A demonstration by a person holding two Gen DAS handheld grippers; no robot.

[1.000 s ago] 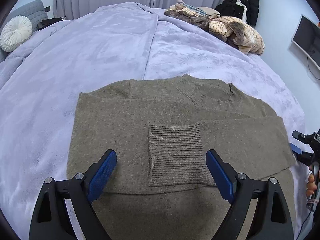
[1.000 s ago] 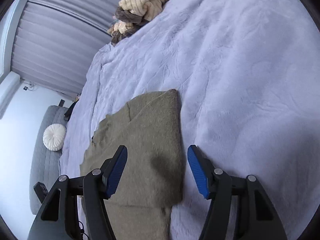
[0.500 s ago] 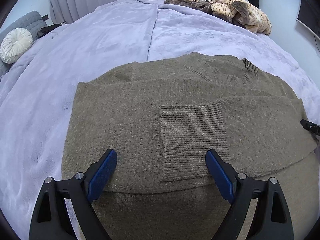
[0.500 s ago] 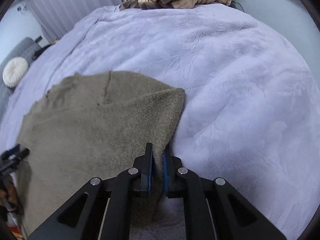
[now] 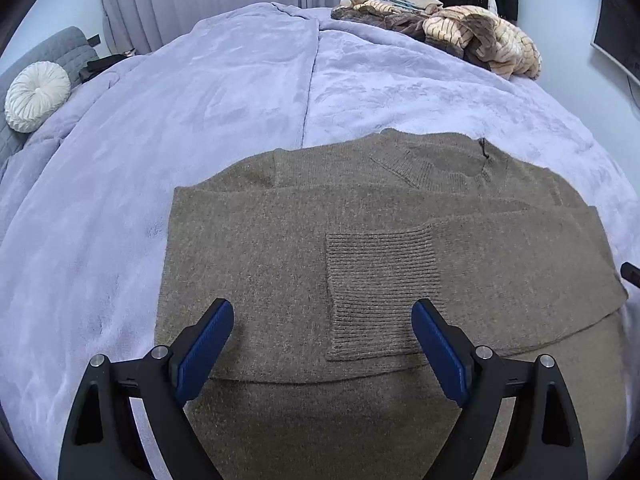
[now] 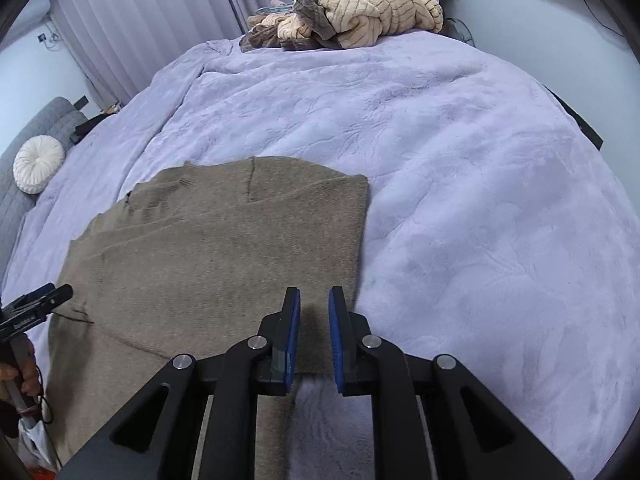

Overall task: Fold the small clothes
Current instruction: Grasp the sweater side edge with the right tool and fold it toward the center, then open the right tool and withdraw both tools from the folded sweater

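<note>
An olive-brown knit sweater [image 5: 280,248] lies flat on the lavender bed cover, both sleeves folded across its body, a ribbed cuff [image 5: 380,280] on top. My left gripper [image 5: 322,336] is wide open and empty, just above the sweater's lower part, with the cuff between its fingers. In the right wrist view the sweater [image 6: 224,248] lies at left and centre. My right gripper [image 6: 314,320] is over its right folded edge with the jaws a small gap apart, holding nothing.
The lavender bed cover [image 6: 460,200] spreads wide to the right and far side. A heap of beige striped clothes [image 6: 360,12] lies at the far edge. A round white cushion [image 5: 36,96] rests on a grey headboard at far left. The left gripper's tip [image 6: 40,304] shows at left.
My right gripper shut on the sweater's right edge, then let go: its jaws now stand slightly apart and the edge lies flat. My left gripper stayed open and hovered over the sweater.
</note>
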